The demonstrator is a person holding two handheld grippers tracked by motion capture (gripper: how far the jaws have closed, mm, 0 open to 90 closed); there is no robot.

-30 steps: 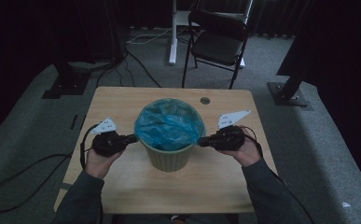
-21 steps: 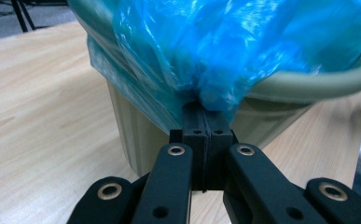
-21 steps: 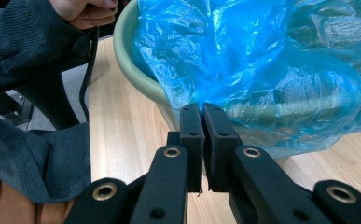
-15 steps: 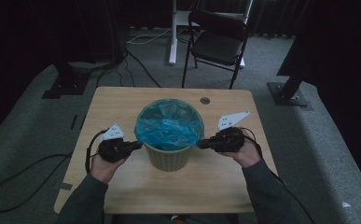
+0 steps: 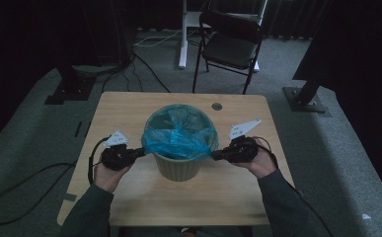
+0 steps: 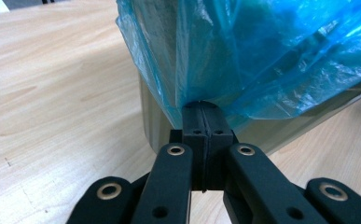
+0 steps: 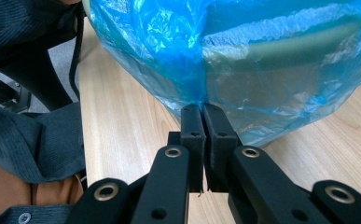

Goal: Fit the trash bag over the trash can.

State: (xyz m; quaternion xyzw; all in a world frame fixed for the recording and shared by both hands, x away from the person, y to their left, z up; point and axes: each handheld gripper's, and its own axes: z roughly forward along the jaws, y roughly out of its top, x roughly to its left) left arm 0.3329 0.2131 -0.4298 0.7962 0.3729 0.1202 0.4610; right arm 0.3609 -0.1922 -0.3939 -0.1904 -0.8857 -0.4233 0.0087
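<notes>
Already draped over the rim, a blue bag (image 5: 178,133) lines a pale green bin (image 5: 178,165) that stands near the middle of the wooden surface (image 5: 129,106), a little toward the person's side. The film spreads across the bin's mouth and hangs as a loose skirt down the outside wall, longer on the near side than at the back, where the rim looks bare or thinly covered; the light is too dim to be sure.

On the bin's left, the left claw (image 6: 201,112) is pressed together on the bag's hanging edge, with the plastic gathered into folds that run up from its tips. Its jaws have just been easing apart a touch, yet the film is between them and looks pinched. On the right, the right claw (image 7: 201,112) is likewise pressed together, nipping the skirt just off the bin wall. Seen from above, the left claw (image 5: 138,152) and the right claw (image 5: 217,155) flank the bin at about rim height, each held level in a hand.

By this reading the lining is well on: the bag is in and turned over the rim. What looks left is to pull the skirt down evenly, seat the far side, and let go.
</notes>
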